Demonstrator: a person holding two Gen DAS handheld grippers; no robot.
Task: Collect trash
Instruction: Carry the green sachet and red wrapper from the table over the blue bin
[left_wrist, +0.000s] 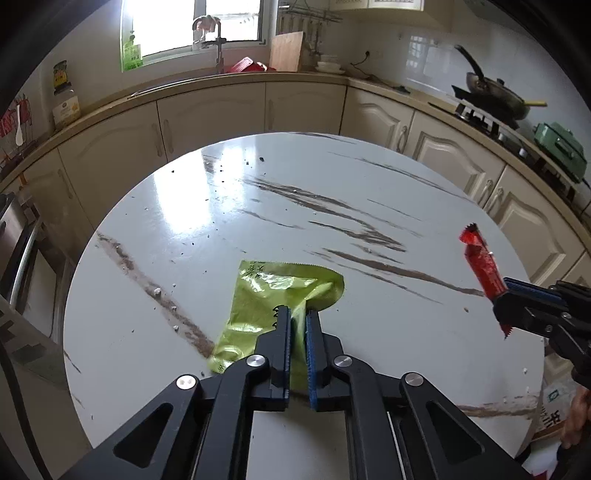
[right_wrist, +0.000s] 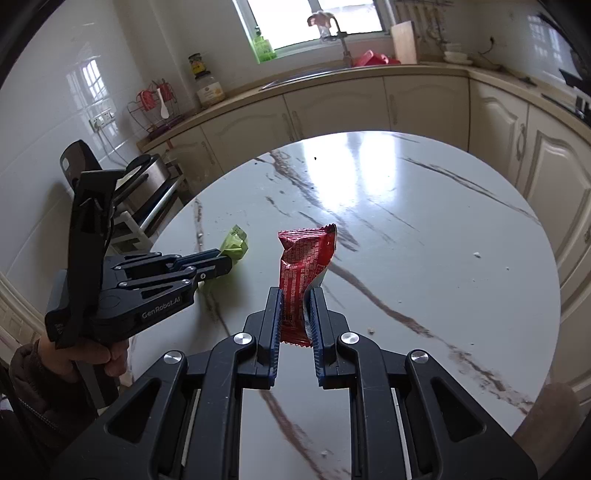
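Note:
A crumpled green wrapper (left_wrist: 266, 295) lies on the round marble table (left_wrist: 184, 229), and my left gripper (left_wrist: 297, 314) is shut on its near edge. The right wrist view shows that same left gripper (right_wrist: 231, 264) from the side, with the green wrapper (right_wrist: 234, 243) sticking out past its tips just above the tabletop. My right gripper (right_wrist: 295, 295) is shut on a red snack wrapper (right_wrist: 304, 266), which stands upright above the table (right_wrist: 424, 240). In the left wrist view the right gripper (left_wrist: 504, 291) comes in from the right edge, the red wrapper (left_wrist: 482, 262) pointing up and left.
Crumbs and dark specks (left_wrist: 258, 159) dot the table. Cream cabinets (left_wrist: 207, 118) curve around behind it, with a sink tap (left_wrist: 218, 44), a jar (left_wrist: 64, 99) and a stove with a pan (left_wrist: 495, 96) on the counter. A person's hand (right_wrist: 92, 354) holds the left gripper's handle.

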